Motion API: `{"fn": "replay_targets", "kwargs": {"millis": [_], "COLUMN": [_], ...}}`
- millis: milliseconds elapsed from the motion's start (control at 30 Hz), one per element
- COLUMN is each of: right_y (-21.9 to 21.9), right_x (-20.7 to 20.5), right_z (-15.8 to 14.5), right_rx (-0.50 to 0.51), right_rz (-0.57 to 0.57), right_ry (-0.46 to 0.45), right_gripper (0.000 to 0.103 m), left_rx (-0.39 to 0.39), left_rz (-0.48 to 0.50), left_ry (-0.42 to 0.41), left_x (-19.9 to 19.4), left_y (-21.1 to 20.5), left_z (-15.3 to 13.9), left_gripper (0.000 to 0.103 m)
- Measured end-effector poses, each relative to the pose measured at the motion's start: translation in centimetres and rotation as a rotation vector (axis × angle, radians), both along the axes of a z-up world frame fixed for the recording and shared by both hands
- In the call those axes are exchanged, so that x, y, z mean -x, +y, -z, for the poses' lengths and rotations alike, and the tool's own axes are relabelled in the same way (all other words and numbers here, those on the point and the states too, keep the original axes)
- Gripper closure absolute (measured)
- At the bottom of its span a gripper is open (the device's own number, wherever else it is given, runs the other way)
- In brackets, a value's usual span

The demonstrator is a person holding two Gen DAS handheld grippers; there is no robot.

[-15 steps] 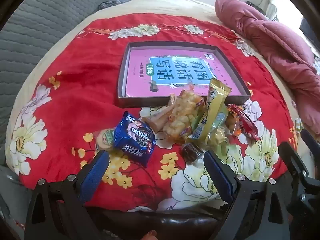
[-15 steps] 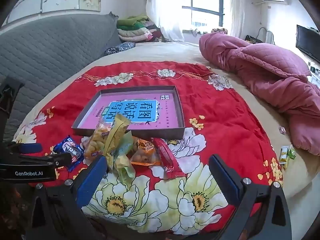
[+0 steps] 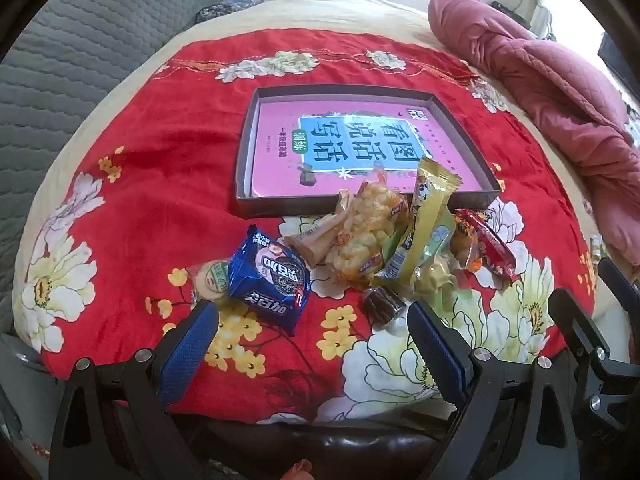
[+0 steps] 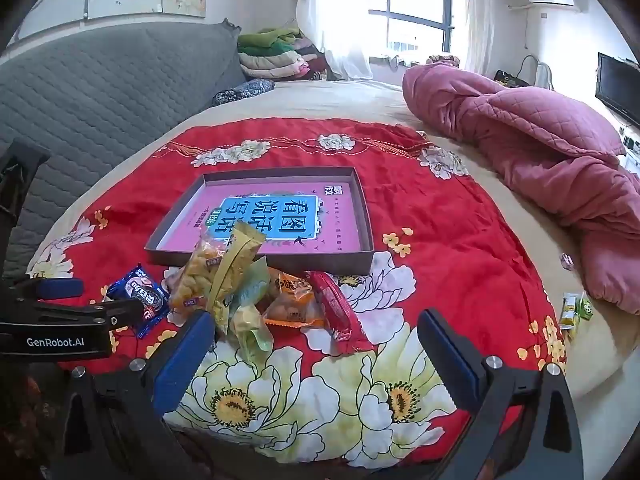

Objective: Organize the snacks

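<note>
A heap of snack packets lies on the red flowered cloth (image 3: 140,200) in front of a shallow brown box (image 3: 248,160) lined with a pink book. The heap holds a blue cookie pack (image 3: 270,280), a yellow puffed-snack bag (image 3: 368,236), a gold bar wrapper (image 3: 424,216), a red bar (image 3: 486,242) and a small brown sweet (image 3: 382,304). My left gripper (image 3: 312,340) hangs open just short of the cookie pack and holds nothing. In the right wrist view the same heap shows the red bar (image 4: 336,308) and an orange packet (image 4: 292,300); my right gripper (image 4: 316,348) is open and holds nothing, near the red bar.
A crumpled pink quilt (image 4: 540,152) lies on the bed at the right. A grey padded headboard (image 4: 100,92) runs along the left. Two small green packets (image 4: 574,310) sit off the cloth at the right. Folded clothes (image 4: 276,56) are stacked at the back.
Both views have shifted only slightly; the snacks and box lie as before and both grippers stay open.
</note>
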State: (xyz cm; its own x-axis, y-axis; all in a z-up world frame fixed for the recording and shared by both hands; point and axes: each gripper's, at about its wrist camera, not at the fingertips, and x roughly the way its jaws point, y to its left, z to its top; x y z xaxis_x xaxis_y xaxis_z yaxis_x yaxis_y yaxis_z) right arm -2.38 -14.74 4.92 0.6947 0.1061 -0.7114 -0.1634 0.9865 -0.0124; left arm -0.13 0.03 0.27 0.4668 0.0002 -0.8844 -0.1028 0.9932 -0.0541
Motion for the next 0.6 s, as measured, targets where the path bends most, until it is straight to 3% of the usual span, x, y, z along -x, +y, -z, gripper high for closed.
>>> {"fn": "replay_targets", "kwargs": {"millis": [600], "right_y": [0.03], "right_x": [0.02], "right_z": [0.12], "right_rx": [0.004], "right_rz": [0.0], "right_ry": [0.01], "right_gripper": [0.001], "left_rx": [-0.021], "left_rz": [0.004], "left_ry": [0.006], "left_x": [-0.11], "left_y": [-0.32], "left_z": [0.05], "left_gripper": [0.007]}}
